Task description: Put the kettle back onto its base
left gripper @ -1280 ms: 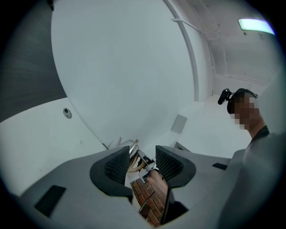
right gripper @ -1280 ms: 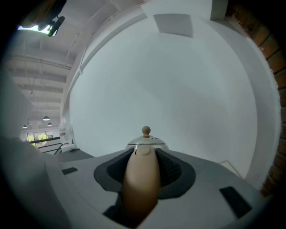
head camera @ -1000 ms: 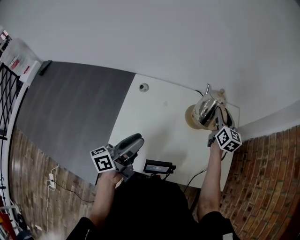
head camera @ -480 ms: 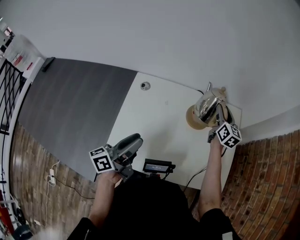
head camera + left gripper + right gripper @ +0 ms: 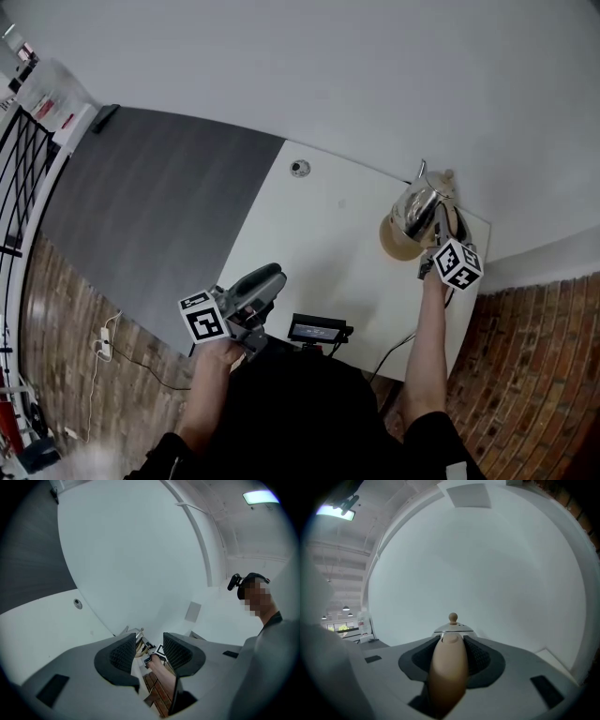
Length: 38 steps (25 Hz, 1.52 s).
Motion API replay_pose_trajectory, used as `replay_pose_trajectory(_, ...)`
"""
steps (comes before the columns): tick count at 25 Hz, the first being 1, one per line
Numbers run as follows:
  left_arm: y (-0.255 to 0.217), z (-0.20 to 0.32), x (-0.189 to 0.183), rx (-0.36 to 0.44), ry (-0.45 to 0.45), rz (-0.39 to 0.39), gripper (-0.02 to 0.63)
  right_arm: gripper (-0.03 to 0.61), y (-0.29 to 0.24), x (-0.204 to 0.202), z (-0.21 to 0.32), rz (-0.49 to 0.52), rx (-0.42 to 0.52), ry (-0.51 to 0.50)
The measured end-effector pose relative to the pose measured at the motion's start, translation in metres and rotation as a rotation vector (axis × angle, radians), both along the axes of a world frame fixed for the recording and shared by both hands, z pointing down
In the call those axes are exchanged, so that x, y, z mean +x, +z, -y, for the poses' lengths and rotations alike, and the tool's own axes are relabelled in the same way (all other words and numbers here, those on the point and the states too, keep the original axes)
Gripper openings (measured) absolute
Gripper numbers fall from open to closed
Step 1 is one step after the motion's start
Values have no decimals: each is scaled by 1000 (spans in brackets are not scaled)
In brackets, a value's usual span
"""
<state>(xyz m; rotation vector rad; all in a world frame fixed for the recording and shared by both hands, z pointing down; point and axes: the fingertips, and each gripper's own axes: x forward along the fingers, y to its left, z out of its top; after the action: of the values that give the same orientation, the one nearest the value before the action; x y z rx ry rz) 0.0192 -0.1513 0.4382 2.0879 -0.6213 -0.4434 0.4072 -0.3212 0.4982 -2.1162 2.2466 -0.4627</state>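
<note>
At the far right corner of the white surface (image 5: pixel 309 246), a shiny metal kettle (image 5: pixel 415 208) is over its round tan base (image 5: pixel 394 244); from the head view I cannot tell whether it is fully seated or just above it. The right gripper (image 5: pixel 451 645) is clamped on the kettle's tan handle (image 5: pixel 448 674), which fills the gap between its two dark padded jaws, and the lid with its small knob (image 5: pixel 453 617) shows just beyond the jaw tips. The left gripper (image 5: pixel 150 646) is held off the near left edge of the surface, well apart from the kettle, its jaws spread with nothing between them. A small black device (image 5: pixel 317 330) is at the near edge, and a round hole (image 5: pixel 300 168) lies near the far left corner.
</note>
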Motion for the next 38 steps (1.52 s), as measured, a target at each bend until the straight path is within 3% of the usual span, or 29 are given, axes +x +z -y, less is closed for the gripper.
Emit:
replay_pose_trajectory(14, 1, -1, -4, -4, -12, -7, 187, 158, 7, -6, -8, -53, 27, -29)
replay_pose_trajectory(38, 3, -1, -1, -13, 18, -17, 187, 158, 27, -16, -52, -110, -9, -49)
